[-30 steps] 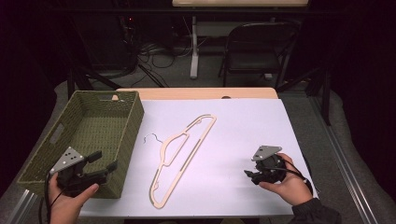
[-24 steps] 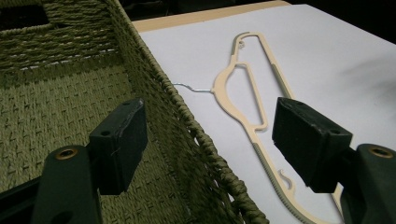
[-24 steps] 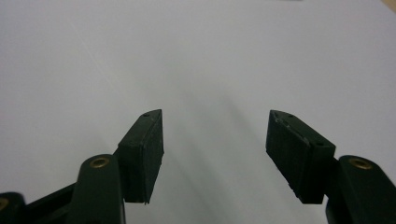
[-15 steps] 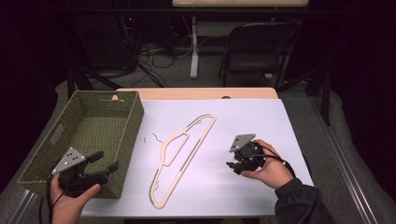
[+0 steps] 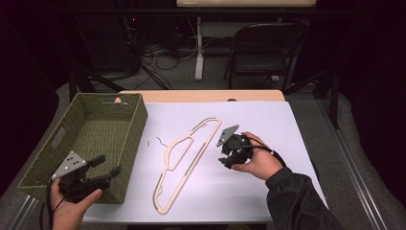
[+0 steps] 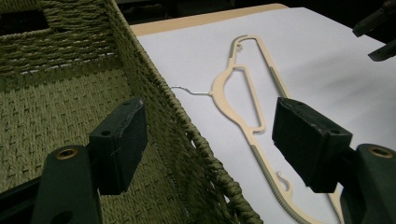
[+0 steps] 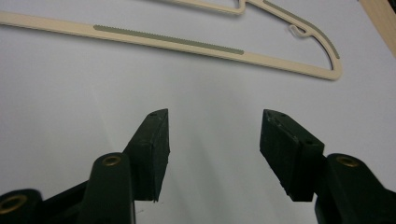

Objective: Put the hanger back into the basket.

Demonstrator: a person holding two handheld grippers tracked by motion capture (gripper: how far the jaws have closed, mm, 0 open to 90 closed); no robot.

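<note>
Hanger (image 5: 187,160) is the thing nearest the right gripper (image 5: 229,152), which hovers just beside its straight bar over the white sheet (image 5: 268,124). That gripper's jaws stand well apart with nothing between them, though they have just been closing a little; in the right gripper view the black pads (image 7: 154,149) look down on bare sheet, with the hanger's (image 7: 210,46) cream bar and its grey ribbed strip lying a little beyond them, untouched. The hanger lies flat and slantwise across the sheet, its thin wire hook (image 5: 155,140) pointing toward the basket (image 5: 36,160).

Further left, the left gripper (image 5: 103,170) is held at the near right corner of the green woven basket. Its jaws are wide open and grip nothing; in the left gripper view one pad (image 6: 121,142) sits over the basket's inside and the other (image 6: 308,137) over the sheet, with the braided rim (image 6: 196,135) passing between them without contact. The basket stands along the left edge of the table (image 5: 201,96), just beside the sheet; its woven floor is bare where it can be seen.
</note>
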